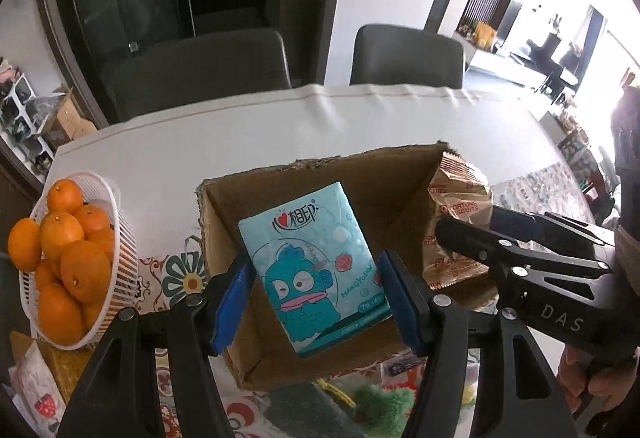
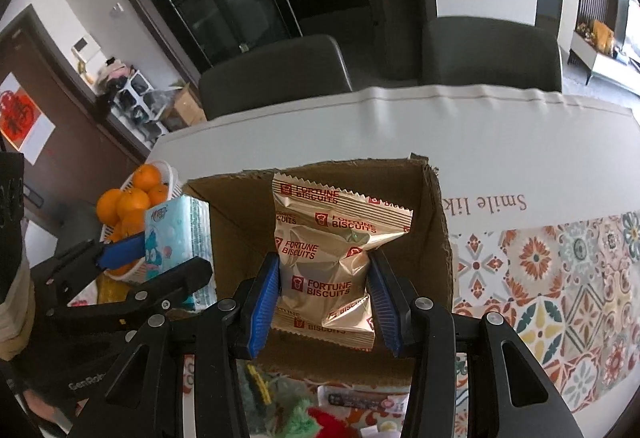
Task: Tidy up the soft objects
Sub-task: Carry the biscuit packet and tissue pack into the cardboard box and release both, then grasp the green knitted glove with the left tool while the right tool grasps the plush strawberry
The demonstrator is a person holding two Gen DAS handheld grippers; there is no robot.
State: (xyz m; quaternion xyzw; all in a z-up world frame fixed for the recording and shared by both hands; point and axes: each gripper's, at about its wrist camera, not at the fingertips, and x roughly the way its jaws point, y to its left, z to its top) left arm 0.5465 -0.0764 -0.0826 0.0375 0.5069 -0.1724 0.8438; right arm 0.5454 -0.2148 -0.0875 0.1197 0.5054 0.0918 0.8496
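My left gripper (image 1: 316, 294) is shut on a blue tissue pack (image 1: 312, 262) with a cartoon fish, held over the open cardboard box (image 1: 236, 210). My right gripper (image 2: 324, 298) is shut on a gold Fortune Biscuits packet (image 2: 332, 250), held over the same box (image 2: 436, 238). In the left wrist view the biscuit packet (image 1: 460, 206) and right gripper (image 1: 472, 242) sit at the box's right wall. In the right wrist view the tissue pack (image 2: 176, 238) and left gripper (image 2: 168, 262) are at the box's left.
A white basket of oranges (image 1: 68, 258) stands left of the box. A green plush toy (image 1: 380, 410) and small packets lie on the patterned tablecloth (image 2: 560, 278) in front. Two grey chairs (image 1: 404, 56) stand behind the table.
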